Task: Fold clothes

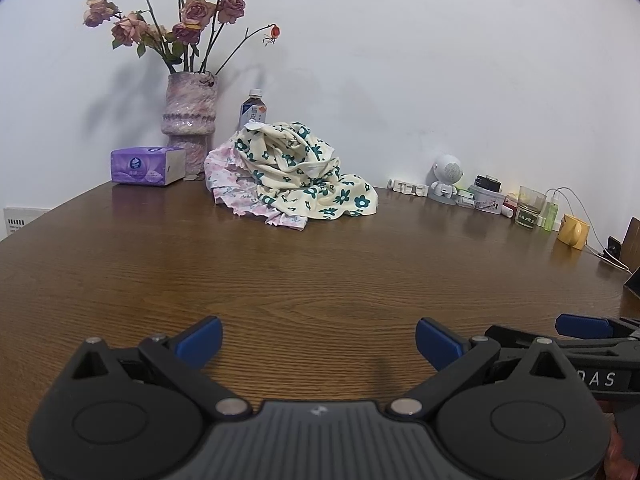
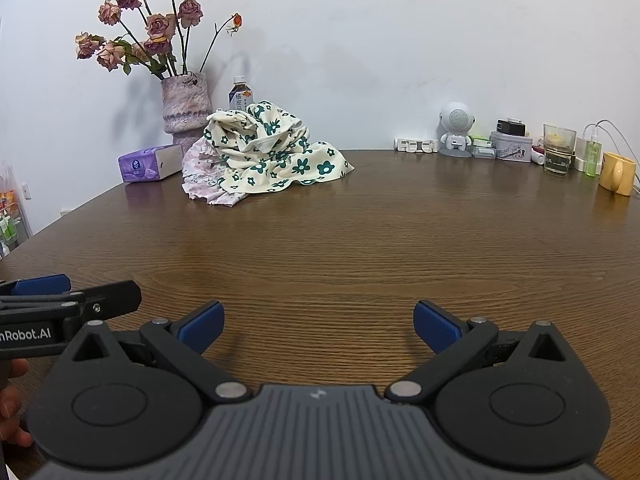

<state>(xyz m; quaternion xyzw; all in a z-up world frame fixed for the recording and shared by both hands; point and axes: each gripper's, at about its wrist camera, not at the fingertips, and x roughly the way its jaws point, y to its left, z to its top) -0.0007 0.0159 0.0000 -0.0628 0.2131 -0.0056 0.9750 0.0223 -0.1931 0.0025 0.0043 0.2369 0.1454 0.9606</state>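
Your wooden table (image 1: 320, 264) fills most of both views, a brown surface with long wavy grain running side to side, and its near stretch is bare where both of your tools hover. Toward the far edge, left of the middle, lies the heap of clothes: a cream garment with dark green flowers (image 1: 304, 168) crumpled on top of a pale pink floral garment with a ruffled hem (image 1: 232, 188). The soft, wrinkled mound is peaked at the back, and its long axis runs roughly along the far edge, with a flat cream tail spreading to the right; you cannot make out sleeves or necklines in the folds. Behind it a fuzzy pink and lilac vase (image 1: 191, 120) holds dried roses, their tops cut off by the frame, and a bottle (image 1: 253, 110) is half hidden by the cloth. A purple tissue pack (image 1: 147, 166) sits at the far left corner. Your left gripper (image 1: 319, 340) has its blue-padded fingers spread wide apart over bare wood, holding nothing; your right gripper (image 2: 318, 326) is spread just as wide and also holds nothing. Along the far right edge stand a small white rounded robot figure (image 2: 456, 130), a glass cup (image 2: 558, 150) and a yellow mug (image 2: 618, 178), with smaller clutter too blurred to name.
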